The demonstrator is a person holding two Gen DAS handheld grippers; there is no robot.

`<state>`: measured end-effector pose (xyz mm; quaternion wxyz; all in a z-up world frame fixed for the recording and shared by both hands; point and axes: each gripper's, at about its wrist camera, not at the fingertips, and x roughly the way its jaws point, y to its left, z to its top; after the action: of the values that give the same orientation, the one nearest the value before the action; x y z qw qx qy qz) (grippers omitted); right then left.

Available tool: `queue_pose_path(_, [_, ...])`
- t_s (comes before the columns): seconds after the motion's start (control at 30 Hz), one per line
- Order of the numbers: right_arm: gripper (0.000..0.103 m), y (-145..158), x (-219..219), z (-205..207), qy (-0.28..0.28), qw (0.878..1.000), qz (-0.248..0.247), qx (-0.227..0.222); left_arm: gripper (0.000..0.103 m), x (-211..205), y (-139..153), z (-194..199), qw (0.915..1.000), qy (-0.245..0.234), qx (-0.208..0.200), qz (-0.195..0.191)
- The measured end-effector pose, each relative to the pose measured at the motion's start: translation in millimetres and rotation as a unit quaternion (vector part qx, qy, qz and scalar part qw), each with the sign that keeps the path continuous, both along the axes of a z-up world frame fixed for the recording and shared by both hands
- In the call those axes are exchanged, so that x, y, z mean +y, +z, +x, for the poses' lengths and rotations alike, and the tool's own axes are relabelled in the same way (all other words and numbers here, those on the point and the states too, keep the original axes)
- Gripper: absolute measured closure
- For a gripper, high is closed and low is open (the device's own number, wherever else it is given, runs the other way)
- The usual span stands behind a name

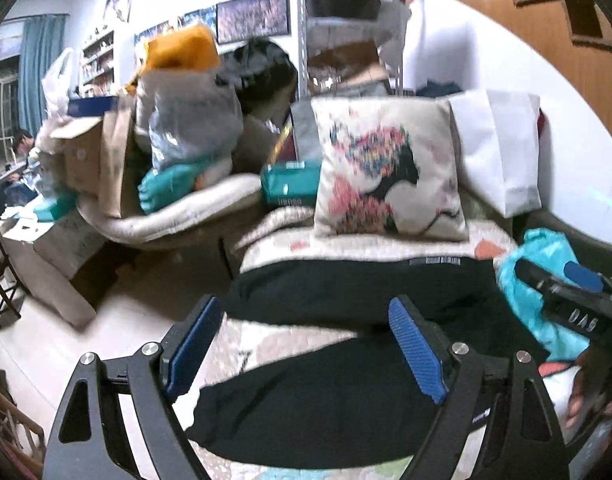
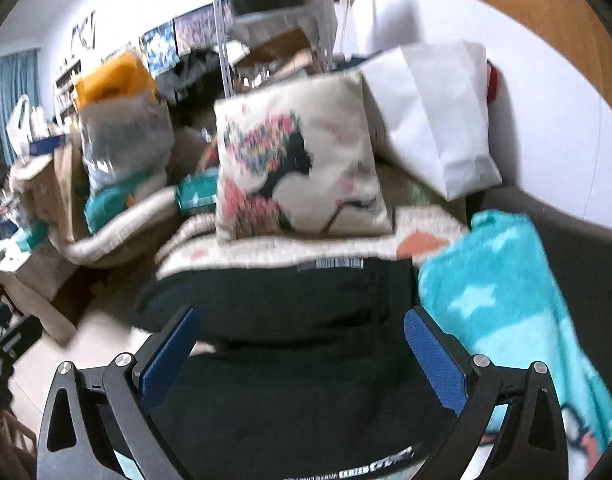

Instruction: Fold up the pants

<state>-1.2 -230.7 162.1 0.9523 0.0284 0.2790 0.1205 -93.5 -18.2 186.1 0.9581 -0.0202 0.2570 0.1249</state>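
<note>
1. The left gripper (image 1: 306, 350) has its blue pads spread wide with nothing pinched between them; it hangs above the pants (image 1: 326, 400).
2. The right gripper (image 2: 302, 356) is likewise spread and empty, over the same dark cloth; in the left view it shows at the right edge (image 1: 574, 300), with a hand (image 1: 586, 388) below it.
3. The pants (image 2: 306, 400) are black and lie on the quilt (image 1: 346, 244) of a sofa, in two thick bands with a strip of quilt between them at the left.
4. Their long axis runs side to side, along the sofa's front edge; a striped label (image 2: 330, 264) sits at the far band's back edge.
5. A patterned cushion (image 1: 390, 168) stands upright behind them, near the quilt's back edge.
6. A teal blanket (image 2: 506, 300) lies just beside the pants' right end.
</note>
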Motion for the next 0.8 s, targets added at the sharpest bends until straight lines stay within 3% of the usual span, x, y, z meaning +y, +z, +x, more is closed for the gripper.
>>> queue_pose_path(0.17, [0.0,39.4,-18.8,14.2,0.015,1.0,0.023,-0.007,0.015,-11.3,16.6,6.3,0.9993,-0.004,-0.03,0.022])
queue_pose_path(0.3, [0.0,46.6,-26.7,33.1,0.034,0.999,0.024,0.02,0.012,-13.4,14.0,22.8,0.9993,-0.004,-0.032,0.018])
queue_pose_path(0.53, [0.0,11.7,-21.9,76.8,0.051,0.996,-0.008,0.075,0.012,-2.4,-12.4,69.9,0.9997,-0.02,0.011,0.001])
queue_pose_path(0.8, [0.0,-38.3,-18.6,145.2,0.044,0.988,-0.001,0.147,0.012,24.2,-45.1,121.9,0.9985,-0.032,0.043,0.013])
